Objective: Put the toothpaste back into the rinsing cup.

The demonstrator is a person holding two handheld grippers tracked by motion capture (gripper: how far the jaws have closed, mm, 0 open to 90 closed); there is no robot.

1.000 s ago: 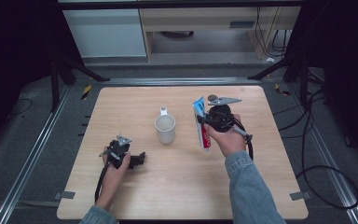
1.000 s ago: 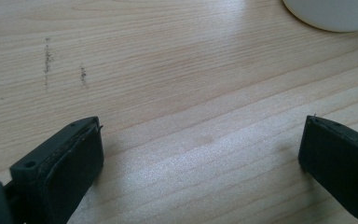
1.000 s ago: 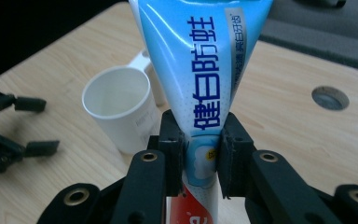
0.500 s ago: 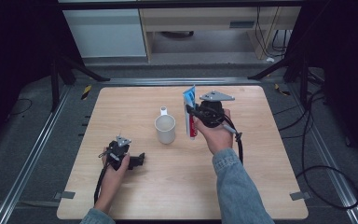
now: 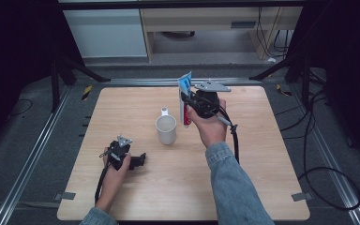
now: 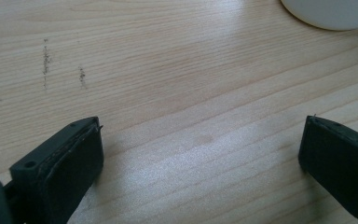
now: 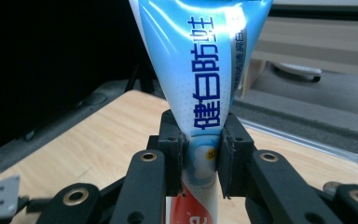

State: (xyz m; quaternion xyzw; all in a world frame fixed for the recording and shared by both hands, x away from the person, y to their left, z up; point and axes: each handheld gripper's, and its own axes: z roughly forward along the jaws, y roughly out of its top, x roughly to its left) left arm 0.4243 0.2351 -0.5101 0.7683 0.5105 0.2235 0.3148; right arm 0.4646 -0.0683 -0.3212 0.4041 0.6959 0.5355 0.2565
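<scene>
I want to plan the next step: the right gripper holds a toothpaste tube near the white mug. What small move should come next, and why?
Probably carry the toothpaste tube a little left, over the mug, then lower it in. The right gripper is shut on the tube, which stands upright just right of the mug's open mouth.
</scene>
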